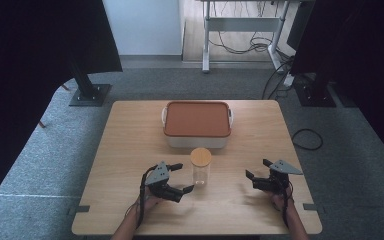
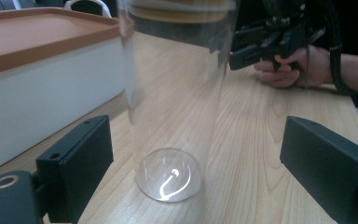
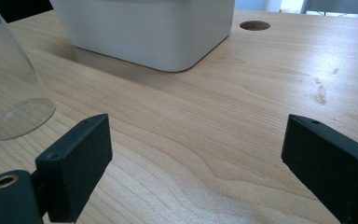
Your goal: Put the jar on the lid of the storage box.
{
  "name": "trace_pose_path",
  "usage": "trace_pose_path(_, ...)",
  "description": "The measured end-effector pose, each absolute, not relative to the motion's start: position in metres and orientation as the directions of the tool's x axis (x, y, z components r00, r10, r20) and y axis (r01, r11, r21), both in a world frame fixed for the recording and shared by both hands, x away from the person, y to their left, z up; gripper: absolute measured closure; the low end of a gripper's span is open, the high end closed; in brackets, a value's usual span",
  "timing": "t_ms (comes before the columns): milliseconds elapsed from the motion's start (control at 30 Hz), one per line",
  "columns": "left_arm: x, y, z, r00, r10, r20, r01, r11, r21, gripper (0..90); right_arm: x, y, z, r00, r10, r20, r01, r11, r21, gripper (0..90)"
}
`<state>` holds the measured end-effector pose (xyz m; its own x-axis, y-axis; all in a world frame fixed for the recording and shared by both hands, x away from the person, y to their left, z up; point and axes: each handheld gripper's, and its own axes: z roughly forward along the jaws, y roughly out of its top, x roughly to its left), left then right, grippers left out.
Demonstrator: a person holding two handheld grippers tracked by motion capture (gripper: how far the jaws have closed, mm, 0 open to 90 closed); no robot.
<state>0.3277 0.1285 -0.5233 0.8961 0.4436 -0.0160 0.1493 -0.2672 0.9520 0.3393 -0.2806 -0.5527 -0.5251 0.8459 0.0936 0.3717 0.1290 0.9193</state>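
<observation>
Standing empty, lidded glass jar (image 1: 201,167) between released left hand-held gripper (image 1: 184,178), right hand-held gripper (image 1: 258,170) released

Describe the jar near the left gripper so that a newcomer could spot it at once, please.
On the wooden table, find the white box with an orange lid. Just in front stands the jar: tall, clear, empty glass, topped by a round wooden lid.
</observation>
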Motion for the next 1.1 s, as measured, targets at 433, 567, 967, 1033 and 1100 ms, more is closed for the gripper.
trace_pose_path(433,0.334,0.115,-0.521,0.898,0.440,0.013,0.130,-0.294,0.947,8.1,0.338,-0.280,-0.553,-0.525,0.846,0.087,0.369,0.135,0.920,8.3)
trace_pose_path(567,0.336,0.111,-0.518,0.900,0.435,0.019,0.120,-0.290,0.949,7.5,0.338,-0.280,-0.553,-0.525,0.847,0.087,0.369,0.134,0.920,8.3)
trace_pose_path(967,0.346,0.094,-0.520,0.899,0.439,0.008,0.128,-0.279,0.952,6.2,0.337,-0.279,-0.553,-0.527,0.846,0.079,0.363,0.140,0.921,8.3)
trace_pose_path(1033,0.347,0.092,-0.520,0.897,0.443,0.004,0.132,-0.276,0.952,6.2,0.337,-0.279,-0.553,-0.527,0.846,0.079,0.364,0.141,0.921,8.4)
trace_pose_path(1100,0.348,0.090,-0.520,0.895,0.447,0.000,0.134,-0.268,0.954,6.3,0.337,-0.279,-0.553,-0.528,0.846,0.079,0.364,0.141,0.921,8.3)
